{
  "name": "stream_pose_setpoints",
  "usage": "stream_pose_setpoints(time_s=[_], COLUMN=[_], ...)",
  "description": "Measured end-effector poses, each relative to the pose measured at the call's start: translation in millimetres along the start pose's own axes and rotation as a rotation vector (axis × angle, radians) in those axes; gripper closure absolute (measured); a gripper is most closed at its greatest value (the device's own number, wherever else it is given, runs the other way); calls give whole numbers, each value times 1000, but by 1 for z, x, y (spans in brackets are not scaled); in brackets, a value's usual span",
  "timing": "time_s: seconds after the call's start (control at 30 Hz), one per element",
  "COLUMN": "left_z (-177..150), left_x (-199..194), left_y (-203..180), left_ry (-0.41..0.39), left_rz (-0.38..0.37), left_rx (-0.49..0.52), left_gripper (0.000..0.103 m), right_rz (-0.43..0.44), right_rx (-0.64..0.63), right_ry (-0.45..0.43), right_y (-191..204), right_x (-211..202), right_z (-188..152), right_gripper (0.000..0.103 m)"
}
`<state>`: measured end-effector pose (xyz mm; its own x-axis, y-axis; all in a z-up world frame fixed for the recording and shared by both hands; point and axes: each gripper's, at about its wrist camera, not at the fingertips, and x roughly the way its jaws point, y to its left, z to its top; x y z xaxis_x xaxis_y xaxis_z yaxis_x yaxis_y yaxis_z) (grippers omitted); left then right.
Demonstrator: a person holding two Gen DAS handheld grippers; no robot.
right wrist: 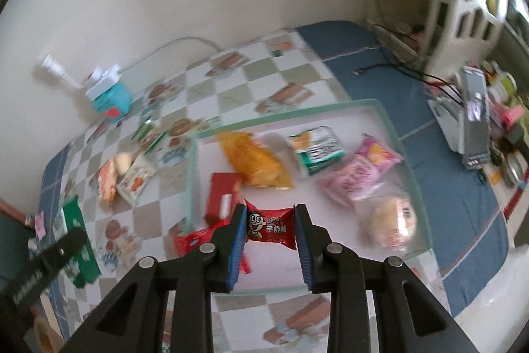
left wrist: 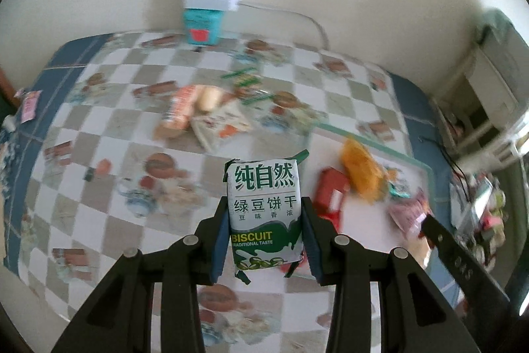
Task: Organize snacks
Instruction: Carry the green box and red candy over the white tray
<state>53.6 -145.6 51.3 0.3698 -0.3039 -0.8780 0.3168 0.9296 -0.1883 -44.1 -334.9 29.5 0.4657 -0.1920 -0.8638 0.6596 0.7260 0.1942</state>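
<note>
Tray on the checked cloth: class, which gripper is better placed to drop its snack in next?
Probably the right gripper: its red candy packet hangs over the tray. The left gripper, holding the biscuit pack, sits nearer the tray's edge.

The left wrist view looks forward along its tongs point(left wrist: 264, 220), low and close over the checkered-cloth counter point(left wrist: 99, 128), facing the white wall. The right wrist view sits higher, tilted down over the shallow green-rimmed rectangular tray point(right wrist: 406, 161). Both views share that tray point(left wrist: 380, 151), the small teal box with a white lid point(left wrist: 203, 22) point(right wrist: 110, 100) by the wall, and the yellow crinkled snack bag point(left wrist: 362, 171) point(right wrist: 256, 159)
</note>
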Motion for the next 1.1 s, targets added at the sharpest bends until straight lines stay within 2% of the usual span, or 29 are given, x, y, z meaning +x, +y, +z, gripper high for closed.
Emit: stream_pose_setpoints(time_s=[0.23,0.33,0.47,0.77,0.93,1.1], left_z=[-17,-21,-25,-38,-40,-40], left_x=[10,15,22,63,83,86], left_y=[-52,-62,-72,-92,-96,-100], left_ry=[40,60,74,156,195,200], left_rz=[-31,-53,-44,-35,-32,-26], left_rx=[115,124,142,185,184,200], left_gripper=[61,61,61,61,61,61], right_rz=[-30,-42,-49,-62,-71,-78], right_rx=[80,93,96,61,71,83], right_ry=[-4,-1,12,186,229,246], right_y=[-40,-51,-57,-54,-57,-60], right_x=[-4,-5,0,57,72,77], right_z=[7,8,7,-9,-15,-17], right_gripper=[72,72,72,72,72,71])
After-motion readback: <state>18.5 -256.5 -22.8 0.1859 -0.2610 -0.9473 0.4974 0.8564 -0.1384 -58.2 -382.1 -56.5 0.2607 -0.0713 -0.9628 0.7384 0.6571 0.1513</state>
